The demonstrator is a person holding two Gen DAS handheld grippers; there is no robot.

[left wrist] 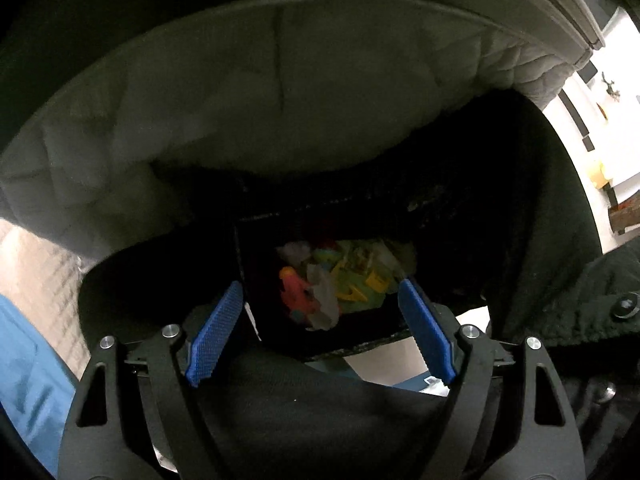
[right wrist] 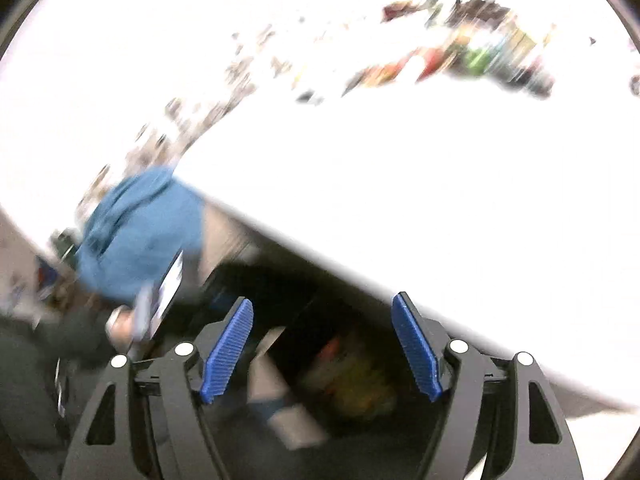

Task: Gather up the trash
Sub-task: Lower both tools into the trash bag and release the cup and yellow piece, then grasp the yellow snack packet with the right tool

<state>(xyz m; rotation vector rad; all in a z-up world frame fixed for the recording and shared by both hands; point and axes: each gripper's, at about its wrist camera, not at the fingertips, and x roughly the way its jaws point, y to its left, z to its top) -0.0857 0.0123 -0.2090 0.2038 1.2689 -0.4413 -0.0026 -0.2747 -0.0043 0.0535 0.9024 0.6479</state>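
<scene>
In the left wrist view my left gripper (left wrist: 320, 312) is open and empty, above a black bin (left wrist: 248, 256). Inside the bin lies a pile of colourful trash (left wrist: 336, 280): crumpled paper, yellow, green and orange scraps. In the right wrist view, which is blurred by motion, my right gripper (right wrist: 322, 344) is open and empty. Below it the same dark bin shows, with blurred colourful trash (right wrist: 352, 376) inside.
A quilted white mattress edge (left wrist: 280, 92) overhangs the bin. Blue cloth (left wrist: 24, 360) lies at the left, dark fleece clothing (left wrist: 580, 300) at the right. A bright white surface (right wrist: 440, 184) fills the right wrist view, with blue cloth (right wrist: 140, 232) at its left.
</scene>
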